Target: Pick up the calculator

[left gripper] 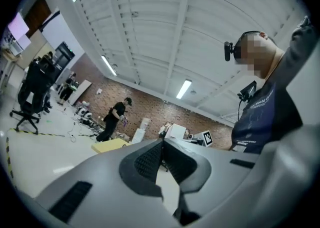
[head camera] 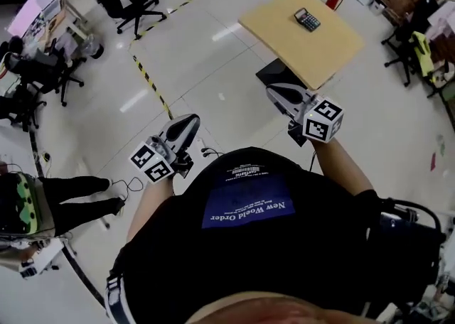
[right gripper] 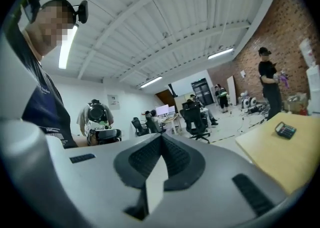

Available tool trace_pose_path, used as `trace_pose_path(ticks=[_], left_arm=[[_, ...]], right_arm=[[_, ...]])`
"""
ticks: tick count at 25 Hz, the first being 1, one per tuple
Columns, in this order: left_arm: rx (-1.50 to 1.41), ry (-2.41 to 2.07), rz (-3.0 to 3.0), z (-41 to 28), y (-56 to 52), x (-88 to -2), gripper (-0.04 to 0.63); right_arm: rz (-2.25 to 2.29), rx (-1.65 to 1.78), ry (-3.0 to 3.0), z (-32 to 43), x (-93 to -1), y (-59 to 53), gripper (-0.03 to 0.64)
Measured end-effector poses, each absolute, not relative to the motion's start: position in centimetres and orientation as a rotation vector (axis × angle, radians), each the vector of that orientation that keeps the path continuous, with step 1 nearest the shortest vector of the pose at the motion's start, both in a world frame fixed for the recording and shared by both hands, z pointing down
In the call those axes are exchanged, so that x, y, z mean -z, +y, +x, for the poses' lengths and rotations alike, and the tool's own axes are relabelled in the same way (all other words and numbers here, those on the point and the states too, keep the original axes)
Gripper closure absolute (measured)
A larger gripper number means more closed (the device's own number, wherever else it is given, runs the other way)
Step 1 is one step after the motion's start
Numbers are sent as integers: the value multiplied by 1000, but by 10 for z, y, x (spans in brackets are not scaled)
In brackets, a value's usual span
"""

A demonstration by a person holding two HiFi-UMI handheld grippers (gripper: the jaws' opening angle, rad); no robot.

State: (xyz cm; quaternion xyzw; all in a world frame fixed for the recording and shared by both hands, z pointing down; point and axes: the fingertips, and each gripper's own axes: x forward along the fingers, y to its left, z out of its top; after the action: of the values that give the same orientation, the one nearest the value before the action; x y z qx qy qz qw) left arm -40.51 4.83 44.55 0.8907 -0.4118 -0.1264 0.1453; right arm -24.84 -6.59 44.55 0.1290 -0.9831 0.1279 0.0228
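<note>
Calculator (head camera: 307, 19) is lying on the tabletop (head camera: 316, 56) while left tool (head camera: 192, 121) and right tool (head camera: 276, 91) are hanging closed, empty, likely before any approach.

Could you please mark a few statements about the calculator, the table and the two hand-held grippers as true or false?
1. The calculator lies on the wooden table. True.
2. The right hand-held gripper holds the calculator. False: its jaws are together with nothing between them, well away from the calculator.
3. The left hand-held gripper has its jaws together. True.
4. A mug stands beside the calculator. False: the calculator is alone on the tabletop.
</note>
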Motion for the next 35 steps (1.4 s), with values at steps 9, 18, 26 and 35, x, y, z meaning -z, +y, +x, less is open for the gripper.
trace_pose_path(ticks=[9, 18, 26, 35], left_arm=[[278, -857, 2664, -327, -39, -443, 589], [224, -803, 2687, -206, -166, -427, 589], [146, -766, 2661, -147, -256, -449, 589], [107, -630, 2682, -136, -296, -454, 589]], right_arm=[[820, -425, -2998, -147, -449, -111, 630], [972, -402, -2957, -13, -444, -220, 632], [972, -400, -2966, 27, -454, -301, 630], [1074, -408, -2919, 27, -453, -321, 630]])
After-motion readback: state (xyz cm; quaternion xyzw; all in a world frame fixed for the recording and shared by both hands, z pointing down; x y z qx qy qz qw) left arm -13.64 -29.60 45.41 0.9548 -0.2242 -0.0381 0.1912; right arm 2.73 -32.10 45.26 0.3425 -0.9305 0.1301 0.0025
